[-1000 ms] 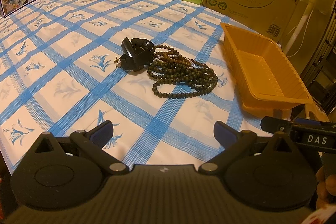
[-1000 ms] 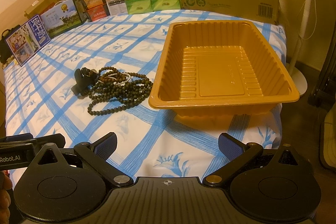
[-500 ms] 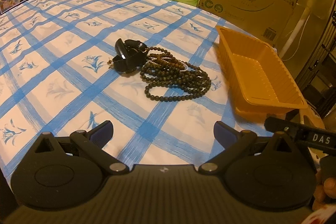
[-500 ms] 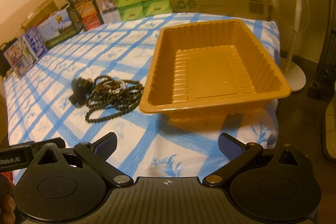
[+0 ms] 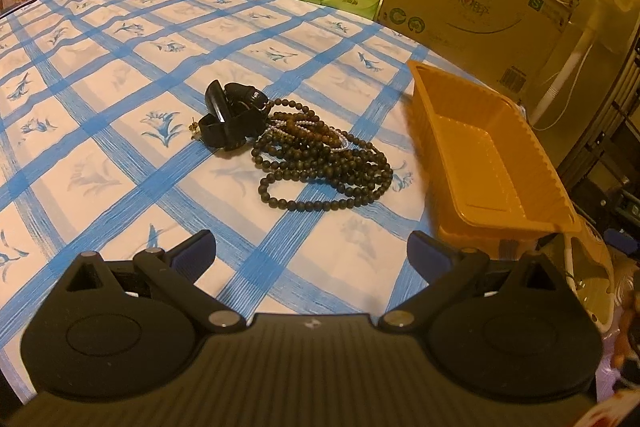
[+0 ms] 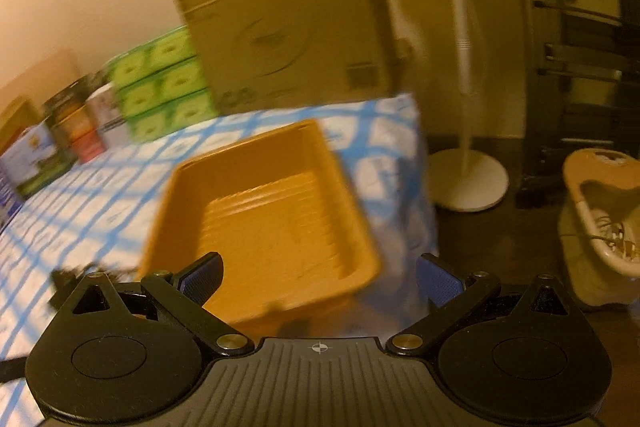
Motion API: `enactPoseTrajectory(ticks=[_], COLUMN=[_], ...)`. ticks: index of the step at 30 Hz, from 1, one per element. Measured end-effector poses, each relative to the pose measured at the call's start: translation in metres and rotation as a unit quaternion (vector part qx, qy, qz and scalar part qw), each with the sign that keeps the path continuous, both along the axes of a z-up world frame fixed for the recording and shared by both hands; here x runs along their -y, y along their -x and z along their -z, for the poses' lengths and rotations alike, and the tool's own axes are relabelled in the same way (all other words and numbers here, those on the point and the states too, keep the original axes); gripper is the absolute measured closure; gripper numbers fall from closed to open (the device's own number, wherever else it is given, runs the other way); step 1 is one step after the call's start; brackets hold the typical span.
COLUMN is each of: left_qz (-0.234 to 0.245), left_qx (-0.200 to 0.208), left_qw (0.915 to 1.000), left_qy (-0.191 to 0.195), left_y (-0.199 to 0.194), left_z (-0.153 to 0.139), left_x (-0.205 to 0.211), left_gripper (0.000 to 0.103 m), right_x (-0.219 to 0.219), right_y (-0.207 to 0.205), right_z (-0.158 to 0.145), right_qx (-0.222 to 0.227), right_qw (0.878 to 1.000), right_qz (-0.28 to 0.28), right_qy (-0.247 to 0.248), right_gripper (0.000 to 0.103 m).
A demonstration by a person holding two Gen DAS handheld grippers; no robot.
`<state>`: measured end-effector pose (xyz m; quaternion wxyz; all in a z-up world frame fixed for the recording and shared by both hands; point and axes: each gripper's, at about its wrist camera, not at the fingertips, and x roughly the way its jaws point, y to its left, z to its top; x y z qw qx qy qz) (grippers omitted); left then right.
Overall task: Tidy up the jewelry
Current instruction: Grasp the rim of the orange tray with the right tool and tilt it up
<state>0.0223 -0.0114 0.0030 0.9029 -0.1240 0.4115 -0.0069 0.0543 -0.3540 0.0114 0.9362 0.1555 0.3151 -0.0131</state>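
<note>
Nothing is picked up yet, so the work looks to be at its opening step, the approach to the jewelry. The left hand-held gripper (image 5: 311, 254) hangs above the table (image 5: 120, 131) with its jaws spread wide and empty, aimed at the bead necklaces (image 5: 326, 169), which lie in a tangled heap near the table's middle. Touching the heap's far-left end is a black watch-like band (image 5: 230, 121). The right hand-held gripper (image 6: 318, 277) is likewise wide and empty; its view is smeared, with the orange tray (image 6: 160, 223) just ahead. In the left view the heap's long axis runs from the band toward the orange tray (image 5: 532, 163), whose own long axis runs away from the camera along the table's right edge. The next move probably calls for lowering the left jaws over several strands and closing, since loose loops may trail.
</note>
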Motion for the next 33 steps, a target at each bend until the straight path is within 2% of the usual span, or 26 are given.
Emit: enactPoseTrajectory(ticks=[4,8,10,13,18,20,21,22,25,29,33], left_qz=[0.000,0.006,0.006,0.007,0.009,0.008,0.007,0.005,-0.001,-0.003,0.000], left_qx=[-0.008,-0.015,-0.017,-0.020,-0.021,-0.023,-0.023,-0.023,-0.021,-0.016,-0.002], left_qw=[1.0000,0.9999,0.9998,0.9998,0.9997,0.9997,0.9997,0.9997,0.9997,0.9998,1.0000], left_qy=[0.001,0.001,0.001,0.003,0.008,0.008,0.009,0.009,0.008,0.009,0.004], left_y=[-0.005,-0.010,-0.011,-0.015,-0.015,-0.015,-0.015,-0.015,-0.014,-0.016,-0.019], left_z=[0.006,0.011,0.013,0.017,0.020,0.021,0.021,0.021,0.020,0.021,0.021], left_x=[0.001,0.002,0.003,0.004,0.005,0.006,0.005,0.004,-0.001,-0.007,-0.014], left_gripper=[0.002,0.002,0.002,0.002,0.002,0.002,0.002,0.002,0.002,0.005,0.008], right_x=[0.026,0.033,0.035,0.032,0.034,0.033,0.033,0.032,0.028,0.013,-0.007], right_y=[-0.023,-0.034,-0.036,-0.037,-0.043,-0.045,-0.046,-0.046,-0.046,-0.046,-0.046], right_z=[0.023,0.042,0.045,0.046,0.052,0.052,0.053,0.052,0.046,0.028,0.007], right_qx=[-0.010,-0.012,-0.008,0.001,-0.013,-0.013,-0.014,-0.015,-0.016,-0.008,0.018], right_qw=[0.999,0.996,0.995,0.994,0.993,0.993,0.992,0.993,0.995,0.999,0.999], right_qz=[0.000,0.006,0.006,0.009,0.010,0.009,0.009,0.014,0.017,-0.004,-0.034], right_qy=[-0.051,-0.090,-0.104,-0.108,-0.120,-0.121,-0.122,-0.119,-0.099,-0.037,0.035], right_gripper=[0.036,0.049,0.062,0.068,0.079,0.079,0.083,0.091,0.094,0.094,0.094])
